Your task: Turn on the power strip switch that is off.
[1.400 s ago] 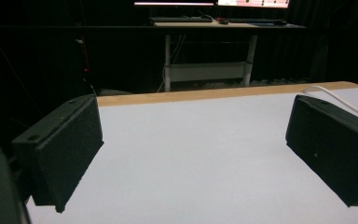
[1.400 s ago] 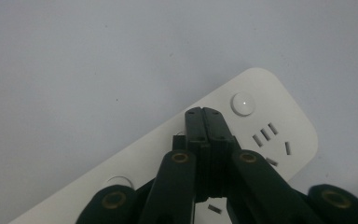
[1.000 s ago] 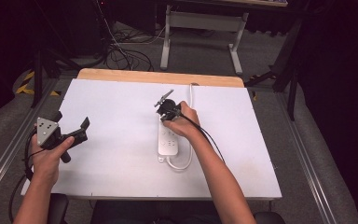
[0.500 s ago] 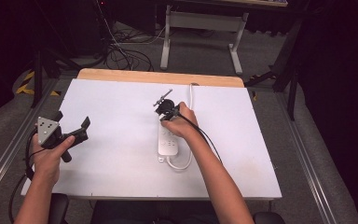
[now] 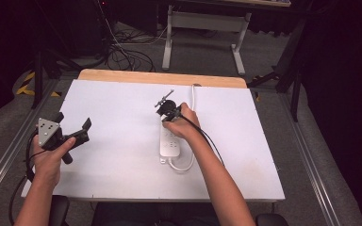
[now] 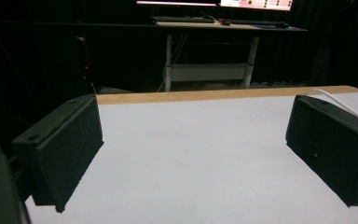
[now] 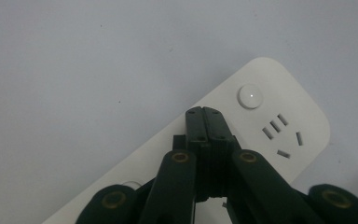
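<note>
Right gripper [image 7: 203, 112] closed and empty, tips poised over the white power strip [image 5: 170, 141] at mid-table.

The right hand [image 5: 183, 123] reaches in over the strip, jaws pressed together just short of its round button [image 7: 251, 96] — whether they touch the casing I cannot tell. The left gripper [image 5: 70, 129] is held near the table's left edge, well apart, jaws wide and empty. The strip's white cord [image 5: 193, 92] runs toward the far wooden edge [image 5: 160, 76]. White tabletop [image 5: 118, 141]; a dark room — a desk frame [image 5: 202, 28] behind.
</note>
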`<move>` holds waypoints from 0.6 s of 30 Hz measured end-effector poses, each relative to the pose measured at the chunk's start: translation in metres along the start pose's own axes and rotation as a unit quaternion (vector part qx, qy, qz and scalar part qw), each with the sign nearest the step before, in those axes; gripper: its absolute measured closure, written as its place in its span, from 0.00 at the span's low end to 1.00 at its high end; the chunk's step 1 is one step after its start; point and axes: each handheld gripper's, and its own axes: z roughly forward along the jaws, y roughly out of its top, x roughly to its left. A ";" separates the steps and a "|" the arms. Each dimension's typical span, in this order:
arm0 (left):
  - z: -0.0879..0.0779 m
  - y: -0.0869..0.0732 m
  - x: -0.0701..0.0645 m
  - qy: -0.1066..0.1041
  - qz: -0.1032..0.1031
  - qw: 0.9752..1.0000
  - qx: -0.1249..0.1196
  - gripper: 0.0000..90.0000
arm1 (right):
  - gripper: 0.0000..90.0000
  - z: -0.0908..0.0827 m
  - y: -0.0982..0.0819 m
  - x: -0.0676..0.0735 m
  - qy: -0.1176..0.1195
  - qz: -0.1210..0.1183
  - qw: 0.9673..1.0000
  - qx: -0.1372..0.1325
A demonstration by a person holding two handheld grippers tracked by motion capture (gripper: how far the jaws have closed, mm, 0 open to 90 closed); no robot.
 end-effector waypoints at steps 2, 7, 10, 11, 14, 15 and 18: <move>0.000 0.000 0.000 0.000 -0.001 1.000 0.000 0.05 | 1.00 0.000 0.000 0.000 -0.001 0.001 1.000 0.000; 0.000 0.000 -0.001 -0.002 0.001 1.000 0.001 0.05 | 1.00 0.000 0.000 0.000 -0.002 0.004 1.000 0.002; 0.000 0.000 0.000 -0.001 -0.001 1.000 0.000 0.05 | 1.00 0.000 0.000 0.000 0.000 0.006 1.000 0.001; 0.000 0.000 0.000 -0.001 0.001 1.000 0.001 0.05 | 1.00 0.000 0.000 -0.001 0.003 0.008 1.000 -0.001; 0.001 0.000 0.000 0.001 -0.001 1.000 0.002 0.05 | 1.00 0.000 0.000 -0.002 0.006 0.008 1.000 0.000; 0.001 0.000 0.000 0.001 0.000 1.000 0.003 0.05 | 1.00 0.000 0.000 -0.003 0.008 0.010 1.000 0.000; 0.002 0.000 -0.001 0.001 0.001 1.000 0.004 0.05 | 1.00 0.000 0.000 -0.004 0.014 0.014 1.000 -0.001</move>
